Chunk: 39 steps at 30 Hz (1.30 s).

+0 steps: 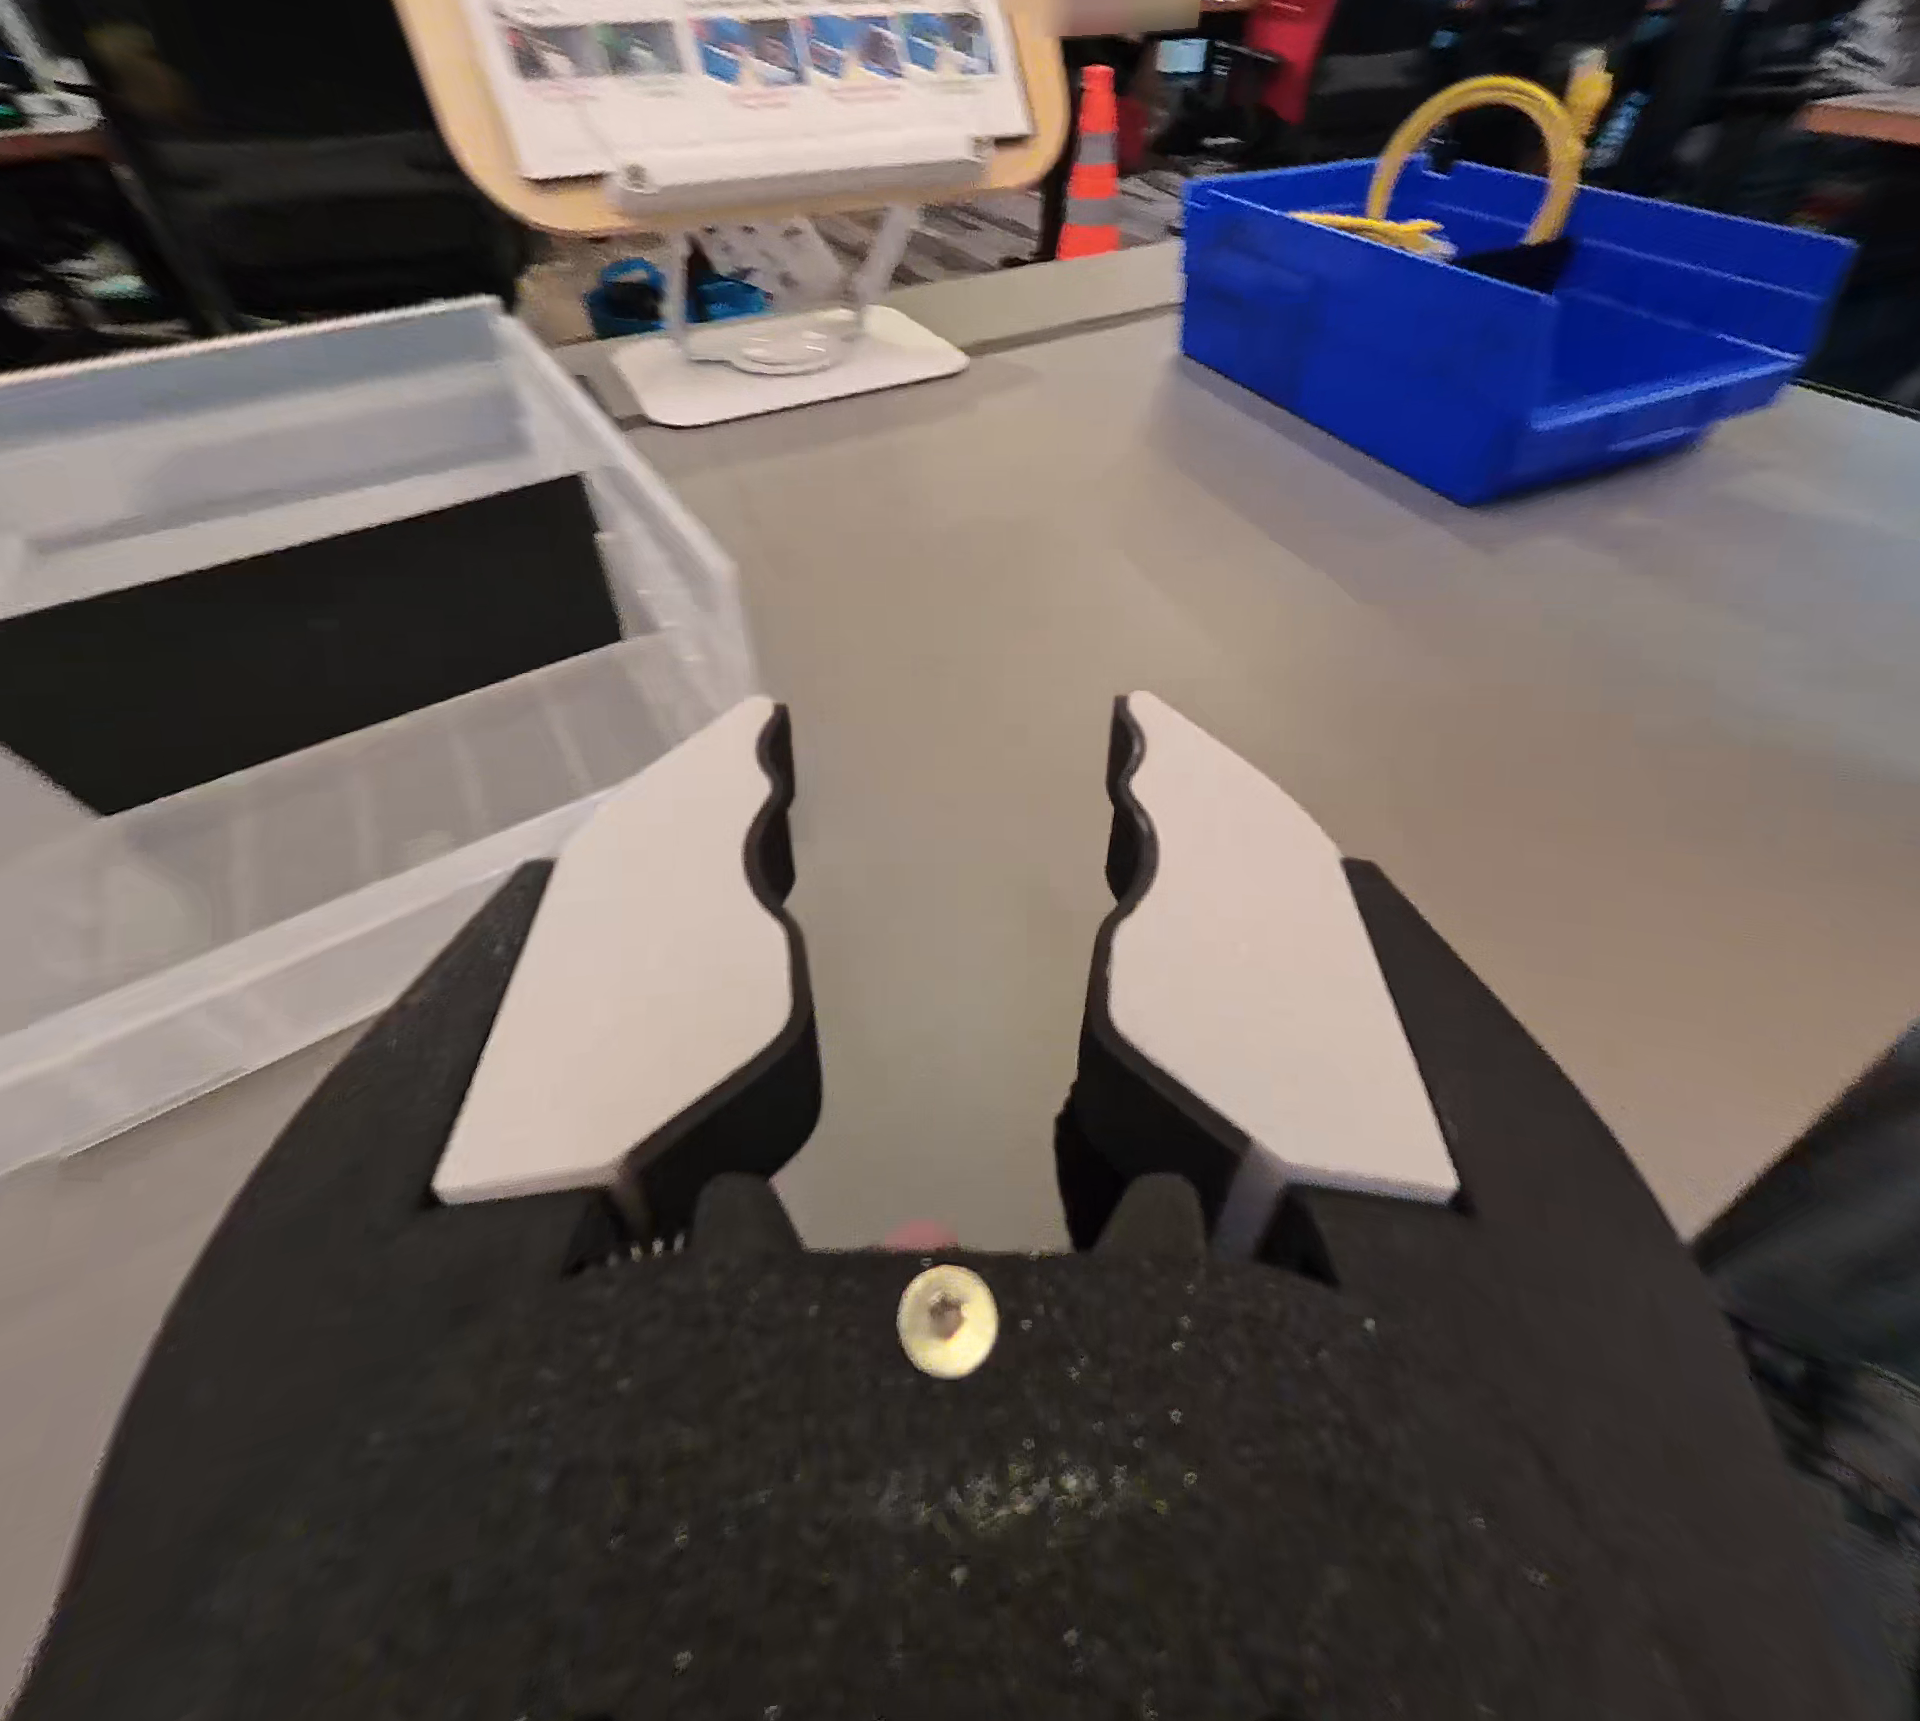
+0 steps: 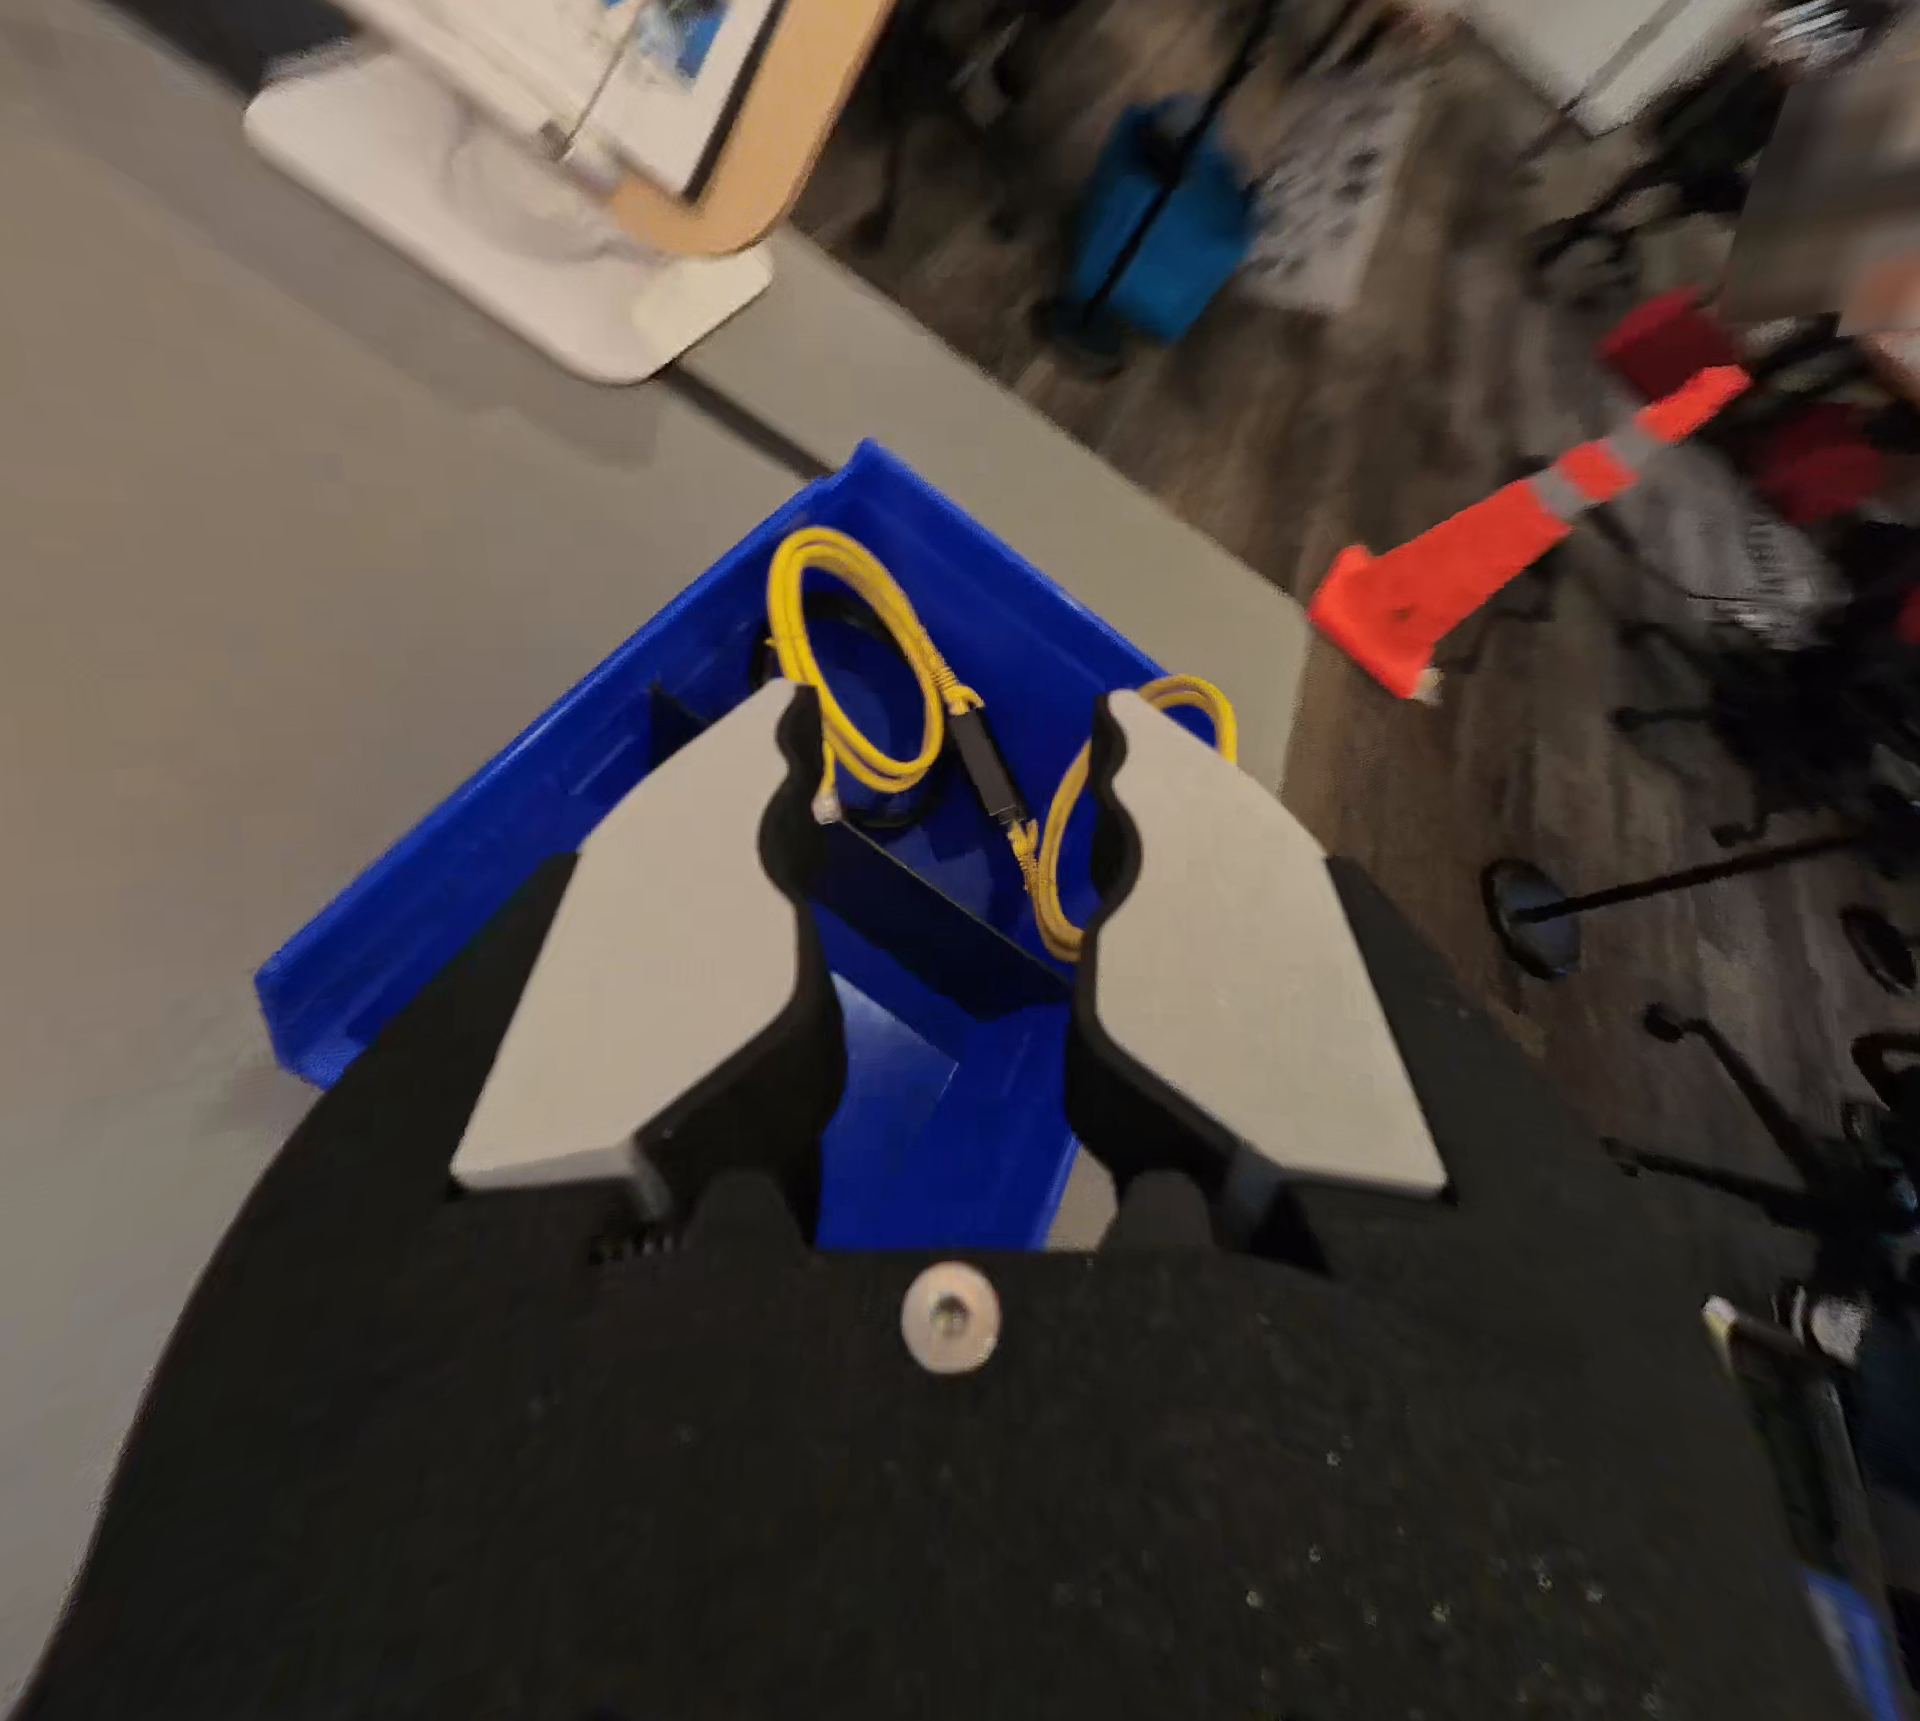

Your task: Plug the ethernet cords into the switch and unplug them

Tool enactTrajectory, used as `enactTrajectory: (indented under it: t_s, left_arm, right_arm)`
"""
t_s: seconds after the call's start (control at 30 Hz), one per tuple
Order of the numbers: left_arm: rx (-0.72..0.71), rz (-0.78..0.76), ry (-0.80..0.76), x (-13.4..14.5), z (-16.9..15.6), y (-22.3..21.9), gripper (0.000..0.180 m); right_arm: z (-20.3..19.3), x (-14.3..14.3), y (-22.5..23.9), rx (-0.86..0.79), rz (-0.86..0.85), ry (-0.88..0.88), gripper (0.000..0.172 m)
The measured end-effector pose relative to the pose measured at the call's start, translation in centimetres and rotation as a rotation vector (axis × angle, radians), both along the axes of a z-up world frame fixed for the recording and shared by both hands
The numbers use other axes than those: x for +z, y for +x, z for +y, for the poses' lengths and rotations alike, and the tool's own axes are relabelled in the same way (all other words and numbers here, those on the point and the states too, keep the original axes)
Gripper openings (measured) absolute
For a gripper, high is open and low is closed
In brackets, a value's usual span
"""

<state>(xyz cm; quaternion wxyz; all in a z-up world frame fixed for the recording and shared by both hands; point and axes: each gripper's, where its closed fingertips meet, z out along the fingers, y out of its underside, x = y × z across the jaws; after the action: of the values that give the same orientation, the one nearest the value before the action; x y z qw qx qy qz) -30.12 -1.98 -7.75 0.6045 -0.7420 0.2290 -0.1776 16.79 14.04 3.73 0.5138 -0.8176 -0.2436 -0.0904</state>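
Across the grey tabletop (image 1: 1039,632) two containers frame the action: a clear plastic bin (image 1: 312,632) on the left with something black inside, maybe the switch, hard to say, and a blue bin (image 2: 623,788) far right holding the yellow ethernet cords (image 2: 852,663). Right tool (image 2: 951,736) hangs directly over that blue bin, jaws spread wide, nothing between the pads! The cords lie just ahead and below its fingertips, one coil looping away from the tool, its clear plug end close to the left finger (image 2: 727,798). Left tool (image 1: 945,736) is released too, gaping over bare tabletop, blue bin (image 1: 1455,362) well off to its right. Right side looks clearly nearer, so the cord pick-up should be its job.
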Motion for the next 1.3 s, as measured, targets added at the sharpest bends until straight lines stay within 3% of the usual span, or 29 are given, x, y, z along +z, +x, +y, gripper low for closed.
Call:
enactTrajectory:
  t_s: [0.13, 0.23, 0.33, 0.43, 0.67, 0.93, 1.3]
  left_arm:
    - [0.121, -0.044, 0.002, 0.7, 1.5, -3.6, 0.073]
    - [0.182, -0.063, 0.023, 1.4, 2.1, -5.8, 0.072]
    - [0.238, -0.095, 0.060, 2.4, 2.1, -7.7, 0.073]
    - [0.276, -0.086, 0.069, 2.5, 2.3, -8.8, 0.078]
    - [0.314, -0.044, 0.023, 1.0, 2.4, -9.7, 0.086]
    - [0.351, -0.072, -0.037, -0.1, 2.5, -11.1, 0.082]
    - [0.295, -0.084, -0.101, -1.4, 3.9, -9.4, 0.082]
  right_arm:
    - [-4.3, -3.2, 1.0, -0.195, 0.107, 0.215, 0.045]
    - [-6.2, -7.7, 1.2, -0.306, 0.142, 0.230, 0.062]
    - [-7.4, -12.0, -0.3, -0.316, 0.163, 0.189, 0.076]
    - [-8.4, -14.4, -0.9, -0.307, 0.179, 0.166, 0.071]
    - [-8.8, -14.2, -0.1, -0.328, 0.192, 0.185, 0.083]
    - [-8.7, -14.0, 1.0, -0.342, 0.257, 0.196, 0.078]
    - [-8.0, -14.1, 2.4, -0.363, 0.279, 0.204, 0.074]
